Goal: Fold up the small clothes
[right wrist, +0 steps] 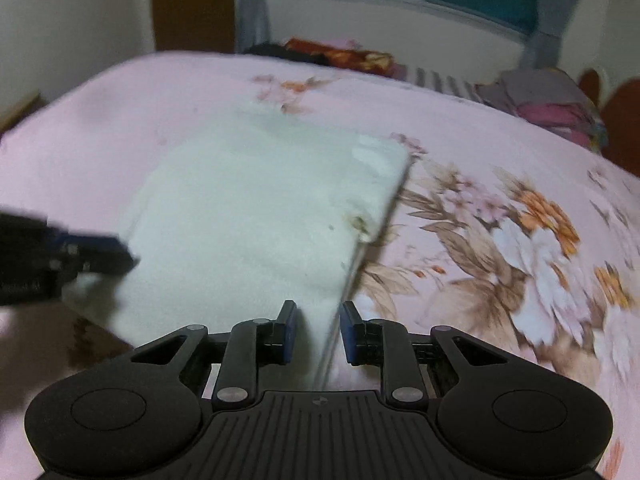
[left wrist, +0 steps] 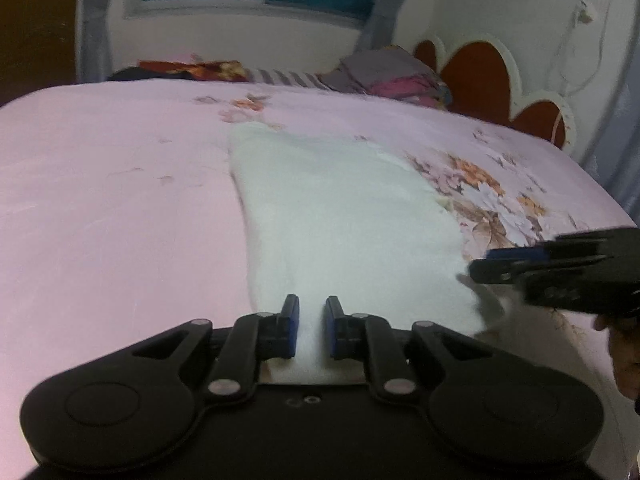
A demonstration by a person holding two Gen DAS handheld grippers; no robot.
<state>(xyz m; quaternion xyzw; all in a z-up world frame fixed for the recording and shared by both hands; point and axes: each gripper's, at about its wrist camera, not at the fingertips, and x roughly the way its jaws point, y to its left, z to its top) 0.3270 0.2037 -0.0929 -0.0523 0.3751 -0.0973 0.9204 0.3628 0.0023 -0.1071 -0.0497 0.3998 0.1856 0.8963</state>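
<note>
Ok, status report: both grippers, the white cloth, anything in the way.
Left gripper and right gripper each clamped on the near edge of the white cloth. Cloth draped over pink bedsheet. Nothing in the way.

Blurred floral bedsheet (right side), heaped clothes indistinct

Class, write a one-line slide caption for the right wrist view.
Right gripper and left gripper each pinch a near corner of a white cloth on a pink floral bedsheet.
</note>
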